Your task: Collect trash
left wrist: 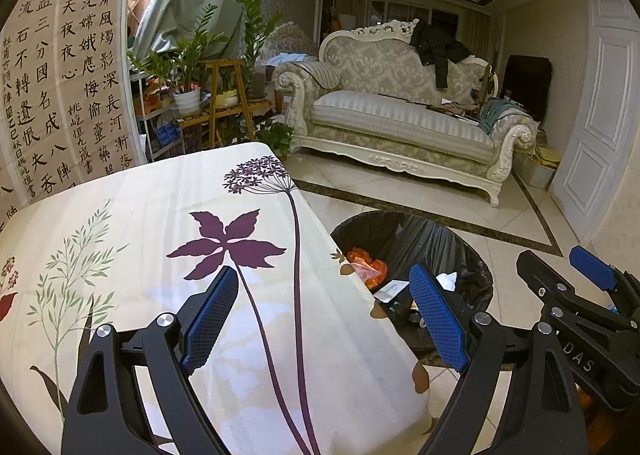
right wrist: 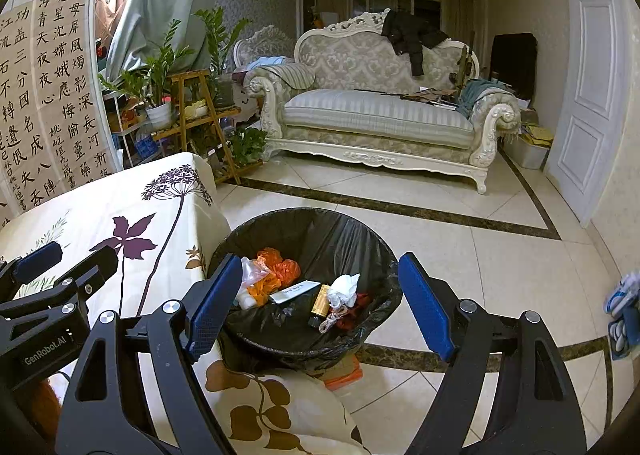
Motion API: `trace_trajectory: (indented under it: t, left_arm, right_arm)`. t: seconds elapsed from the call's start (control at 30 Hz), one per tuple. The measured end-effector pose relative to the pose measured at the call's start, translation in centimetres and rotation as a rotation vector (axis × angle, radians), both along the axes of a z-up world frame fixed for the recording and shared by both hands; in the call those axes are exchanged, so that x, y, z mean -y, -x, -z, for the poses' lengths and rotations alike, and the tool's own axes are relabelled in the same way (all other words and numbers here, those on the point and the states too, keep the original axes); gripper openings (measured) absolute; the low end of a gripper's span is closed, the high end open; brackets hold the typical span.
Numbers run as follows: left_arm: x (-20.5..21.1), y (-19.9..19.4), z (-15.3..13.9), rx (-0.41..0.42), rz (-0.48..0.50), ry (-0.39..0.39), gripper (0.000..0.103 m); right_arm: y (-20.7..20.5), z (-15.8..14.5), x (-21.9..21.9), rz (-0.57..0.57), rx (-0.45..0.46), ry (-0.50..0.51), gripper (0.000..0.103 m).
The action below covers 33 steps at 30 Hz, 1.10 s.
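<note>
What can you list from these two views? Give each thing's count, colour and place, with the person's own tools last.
Bin: one, black liner, on floor beside table.
Trash: several pieces, orange, white, yellow, inside bin.
Tablecloth: one, cream with purple flowers, over table.
Sofa: one, cream-grey, far wall.
Jacket: one, black, on sofa back.
Plants: several, green, left of sofa.
Left gripper: one, black with blue pads, open, over table edge.
Right gripper: one, same colours, open, over bin.

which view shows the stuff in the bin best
The right wrist view. It looks straight into the bin, between the open right gripper's fingers, showing orange bags, white tissue and a small box. The left wrist view catches the bin partly behind the table edge and the left gripper's finger.
</note>
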<state>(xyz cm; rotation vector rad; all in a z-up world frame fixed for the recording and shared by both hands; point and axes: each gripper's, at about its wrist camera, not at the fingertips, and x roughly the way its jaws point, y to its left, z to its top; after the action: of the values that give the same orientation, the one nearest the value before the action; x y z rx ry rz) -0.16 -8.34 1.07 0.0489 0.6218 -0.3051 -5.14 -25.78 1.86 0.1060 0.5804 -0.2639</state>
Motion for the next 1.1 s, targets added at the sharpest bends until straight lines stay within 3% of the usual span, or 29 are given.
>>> trace_trajectory:
  t: [1.1]
  left_arm:
    - [0.45,0.01,-0.12,0.010,0.015,-0.001,0.085]
  right_arm:
    - [-0.09,-0.11,-0.18,-0.001,-0.006,0.001,0.078]
